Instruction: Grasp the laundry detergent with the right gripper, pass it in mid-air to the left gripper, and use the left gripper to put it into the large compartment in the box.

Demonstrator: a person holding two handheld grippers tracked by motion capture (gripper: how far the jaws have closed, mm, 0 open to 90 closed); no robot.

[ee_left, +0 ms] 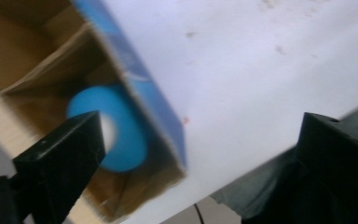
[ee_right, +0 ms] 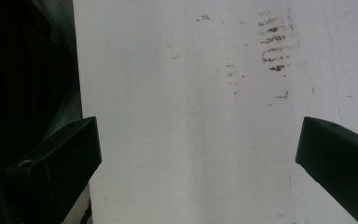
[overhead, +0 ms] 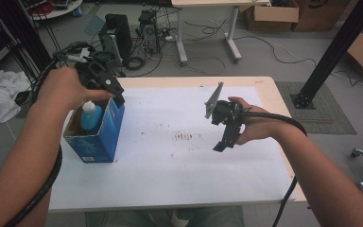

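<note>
Hovering over the box (overhead: pixel 97 132), the left tongs (overhead: pixel 116 94) gape apart, empty; the bottle (overhead: pixel 90 116) stands inside the box just beneath them. Right tongs (overhead: pixel 227 137) hang apart above the tabletop (overhead: pixel 179 165).

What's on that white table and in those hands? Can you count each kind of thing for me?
Grippers: 2, left and right
Blue box: 1
Blue bottle, standing in the box: 1
Total: 4
</note>
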